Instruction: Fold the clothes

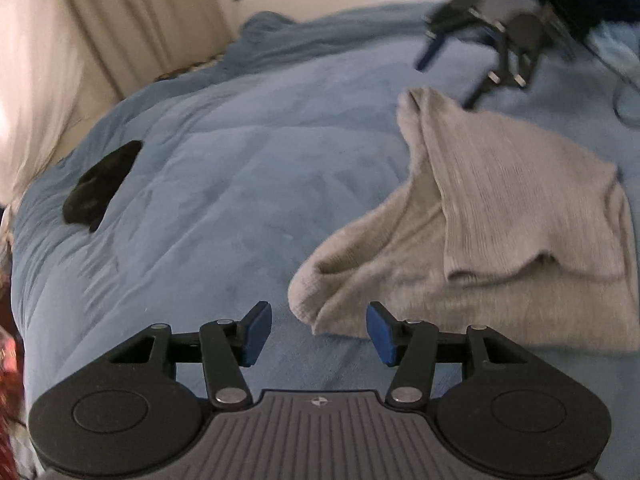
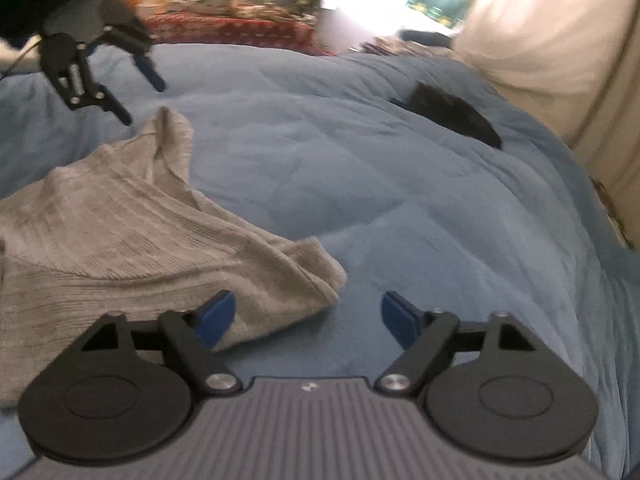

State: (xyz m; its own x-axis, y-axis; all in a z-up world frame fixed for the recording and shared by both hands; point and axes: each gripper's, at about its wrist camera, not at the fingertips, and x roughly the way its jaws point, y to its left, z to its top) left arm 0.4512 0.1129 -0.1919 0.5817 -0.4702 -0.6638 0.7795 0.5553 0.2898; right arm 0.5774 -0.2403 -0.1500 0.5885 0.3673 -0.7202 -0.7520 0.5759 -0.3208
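You held your left gripper (image 1: 318, 330) and right gripper (image 2: 308, 316) spread, empty, flanking the grey garment (image 1: 500, 216) on the blue duvet (image 1: 224, 184) (seemingly part-folded, though blurred), probably for corner grabs

The left gripper (image 1: 319, 328) has a grey ribbed body flanked by two black round discs; black linkage arms carry silver screws; its fingers (image 1: 255, 335) bear blue pads; the right gripper (image 2: 308, 318) is built alike, with a small mark on its grey ribbing.
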